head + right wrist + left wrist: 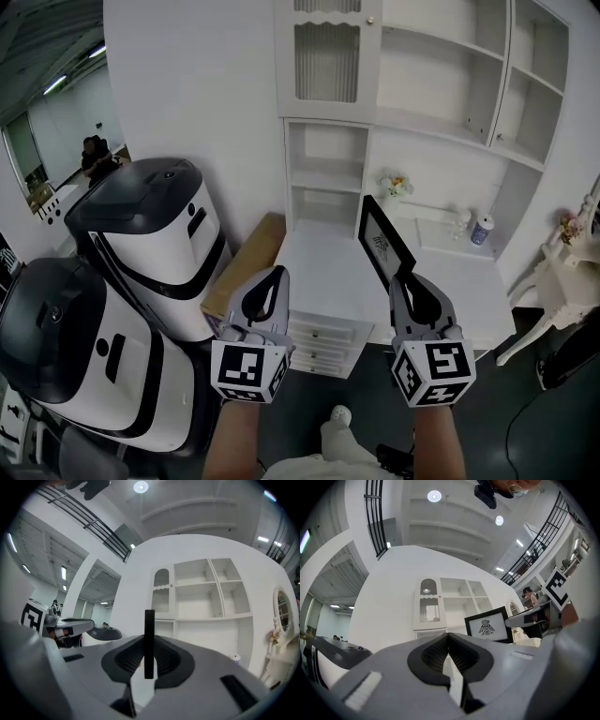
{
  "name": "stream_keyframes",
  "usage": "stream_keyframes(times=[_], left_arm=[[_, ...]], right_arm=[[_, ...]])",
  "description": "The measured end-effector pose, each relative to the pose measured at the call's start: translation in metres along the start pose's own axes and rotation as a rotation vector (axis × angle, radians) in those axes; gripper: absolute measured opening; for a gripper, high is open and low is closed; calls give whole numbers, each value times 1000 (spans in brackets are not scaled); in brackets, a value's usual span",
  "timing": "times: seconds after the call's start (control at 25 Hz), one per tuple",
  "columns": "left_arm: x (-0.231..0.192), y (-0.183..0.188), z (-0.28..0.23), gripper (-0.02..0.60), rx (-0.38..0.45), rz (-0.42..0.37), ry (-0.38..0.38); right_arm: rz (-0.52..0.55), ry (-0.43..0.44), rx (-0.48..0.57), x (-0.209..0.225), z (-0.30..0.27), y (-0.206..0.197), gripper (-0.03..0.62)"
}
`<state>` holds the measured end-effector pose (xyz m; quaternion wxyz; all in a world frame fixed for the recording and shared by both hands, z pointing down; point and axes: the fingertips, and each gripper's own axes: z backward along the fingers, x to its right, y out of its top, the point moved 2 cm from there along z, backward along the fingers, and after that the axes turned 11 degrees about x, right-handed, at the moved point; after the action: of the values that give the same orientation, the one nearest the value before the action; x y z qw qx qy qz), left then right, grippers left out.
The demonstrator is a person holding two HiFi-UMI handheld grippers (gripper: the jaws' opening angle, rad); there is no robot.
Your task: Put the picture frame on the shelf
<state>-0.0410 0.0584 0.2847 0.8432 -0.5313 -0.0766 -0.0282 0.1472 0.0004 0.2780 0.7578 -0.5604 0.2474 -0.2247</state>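
White shelf unit (pixel 323 267), flower bunch (pixel 395 185), patterned cup (pixel 482 230) on its desktop

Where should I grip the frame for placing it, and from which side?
Its black border at the lower near edge, coming in edge-on from the near side, as the right gripper does. The frame stands upright, thin and flat; only its thickness fits the jaws.

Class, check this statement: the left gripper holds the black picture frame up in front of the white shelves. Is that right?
No. The right gripper holds the picture frame, clamped edge-on between its jaws, as the right gripper view shows. The left gripper holds nothing.
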Motion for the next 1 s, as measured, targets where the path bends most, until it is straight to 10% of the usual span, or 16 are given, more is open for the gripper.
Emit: stream_keyframes(times=[1.0], left_arm=[[-81, -112, -210, 9, -28, -48, 58]], right_arm=[[-65, 63, 1, 88, -237, -84, 60]])
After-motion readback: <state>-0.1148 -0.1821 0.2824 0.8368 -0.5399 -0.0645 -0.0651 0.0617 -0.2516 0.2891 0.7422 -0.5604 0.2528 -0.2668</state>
